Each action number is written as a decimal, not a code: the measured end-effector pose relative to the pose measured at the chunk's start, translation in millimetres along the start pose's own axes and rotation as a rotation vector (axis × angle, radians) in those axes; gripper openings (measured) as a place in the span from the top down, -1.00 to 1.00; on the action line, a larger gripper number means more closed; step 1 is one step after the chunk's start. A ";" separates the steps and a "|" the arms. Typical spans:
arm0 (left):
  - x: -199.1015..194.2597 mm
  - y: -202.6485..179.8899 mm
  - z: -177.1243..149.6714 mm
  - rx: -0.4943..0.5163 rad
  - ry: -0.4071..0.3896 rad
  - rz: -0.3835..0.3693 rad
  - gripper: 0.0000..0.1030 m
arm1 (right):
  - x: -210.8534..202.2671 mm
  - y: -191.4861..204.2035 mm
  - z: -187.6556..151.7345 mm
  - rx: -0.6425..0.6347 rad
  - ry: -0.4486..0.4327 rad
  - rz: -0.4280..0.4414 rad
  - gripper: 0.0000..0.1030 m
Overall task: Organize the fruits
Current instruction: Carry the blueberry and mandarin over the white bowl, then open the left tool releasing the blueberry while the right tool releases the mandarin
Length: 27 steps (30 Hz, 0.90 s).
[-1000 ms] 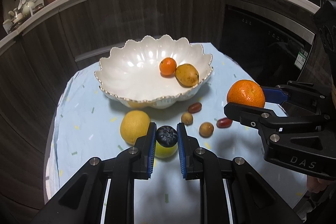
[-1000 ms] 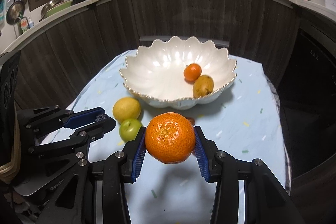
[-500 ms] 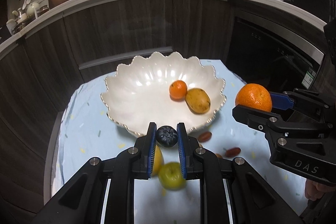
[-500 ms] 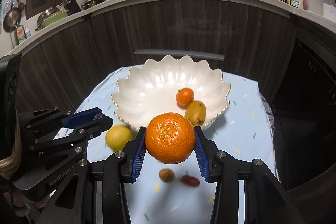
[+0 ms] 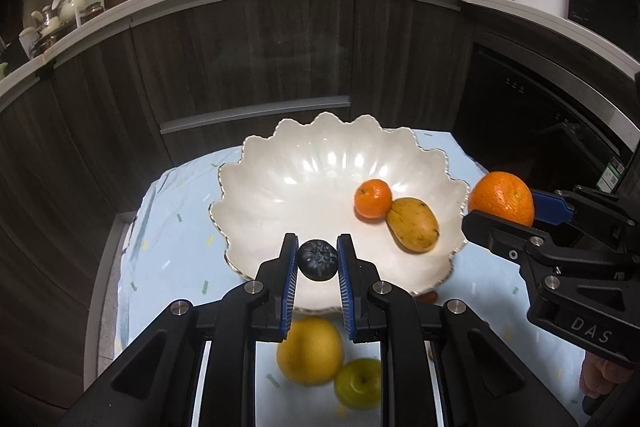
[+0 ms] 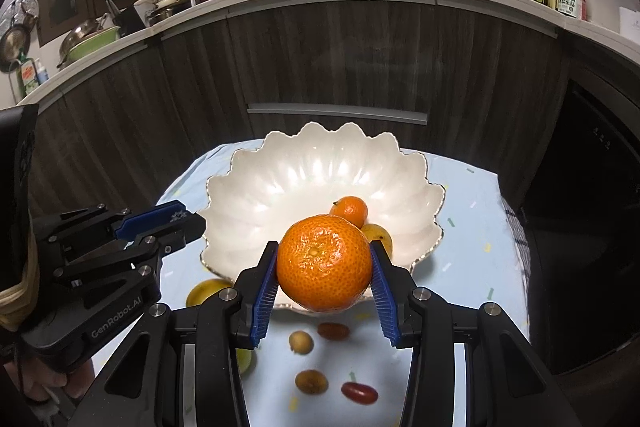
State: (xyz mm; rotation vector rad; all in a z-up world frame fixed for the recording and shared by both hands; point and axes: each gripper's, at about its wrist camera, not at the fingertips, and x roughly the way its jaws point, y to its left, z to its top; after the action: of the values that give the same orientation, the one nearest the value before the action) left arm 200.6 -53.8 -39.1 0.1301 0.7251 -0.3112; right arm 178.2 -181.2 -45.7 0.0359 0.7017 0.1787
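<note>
A white scalloped bowl [image 5: 280,187] [image 6: 280,195] stands on the small table and holds a small orange [image 5: 372,198] [image 6: 350,211] and a yellow-brown mango [image 5: 413,224] [image 6: 378,233]. My left gripper [image 5: 317,259] is shut on a small dark berry-like fruit [image 5: 317,259] just over the bowl's near rim. My right gripper [image 6: 324,267] is shut on a big orange [image 6: 323,263] [image 5: 501,198], held at the bowl's near right rim. In the right wrist view the left gripper [image 6: 176,221] is seen from the side, left of the bowl.
On the pale blue tablecloth [image 6: 472,247] in front of the bowl lie a yellow citrus [image 5: 310,349], a green apple [image 5: 358,383], two brown round fruits [image 6: 301,342] and two red oval ones [image 6: 359,392]. Dark cabinets [image 5: 280,59] and a cluttered counter stand behind.
Both grippers have moved forward and a little up toward the bowl with their fruit. The loose fruits on the cloth now lie under and behind the fingers.
</note>
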 end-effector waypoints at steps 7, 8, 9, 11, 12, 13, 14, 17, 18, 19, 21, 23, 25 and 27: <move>21.1 9.8 5.2 -0.014 0.022 0.012 0.61 | 21.3 0.6 4.7 0.019 0.031 -0.004 0.14; 24.3 10.9 5.5 -0.015 0.025 0.014 0.61 | 24.1 0.6 4.6 0.021 0.035 -0.004 0.14; 26.3 11.5 5.7 -0.016 0.028 0.015 0.61 | 27.9 0.6 4.4 0.023 0.042 -0.005 0.14; 31.1 13.2 6.1 -0.020 0.034 0.019 0.61 | 33.5 0.6 4.6 0.026 0.051 -0.002 0.14; 33.5 13.8 6.4 -0.021 0.036 0.018 0.61 | 36.9 0.4 4.8 0.027 0.057 -0.001 0.14; 35.9 14.4 6.5 -0.023 0.039 0.016 0.61 | 39.1 0.1 4.7 0.028 0.062 -0.001 0.14; 37.9 15.0 6.5 -0.024 0.042 0.015 0.61 | 42.0 -0.2 4.5 0.031 0.069 0.001 0.14; 44.9 16.2 6.0 -0.029 0.055 0.013 0.60 | 49.3 -0.5 3.1 0.042 0.087 0.008 0.14; 47.2 16.6 5.6 -0.031 0.060 0.010 0.60 | 50.9 -0.1 2.9 0.043 0.091 0.009 0.14; 49.2 16.6 5.0 -0.030 0.065 0.011 0.60 | 53.7 1.1 2.2 0.037 0.099 0.008 0.14; 51.9 17.0 5.1 -0.030 0.074 0.008 0.60 | 57.1 2.6 1.0 0.031 0.110 0.017 0.14; 52.6 17.8 4.8 -0.033 0.078 0.004 0.60 | 59.0 3.1 0.2 0.029 0.117 0.022 0.13; 52.7 18.0 4.8 -0.029 0.080 0.010 0.58 | 60.0 3.6 -0.1 0.033 0.122 0.028 0.12; 52.0 19.3 5.1 -0.034 0.083 0.010 0.31 | 60.9 3.2 -0.4 0.038 0.126 0.034 0.10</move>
State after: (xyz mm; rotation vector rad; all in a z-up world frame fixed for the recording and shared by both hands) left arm 246.8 -48.9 -70.0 0.1152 0.8109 -0.2853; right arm 223.1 -167.4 -84.5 0.0730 0.8301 0.2011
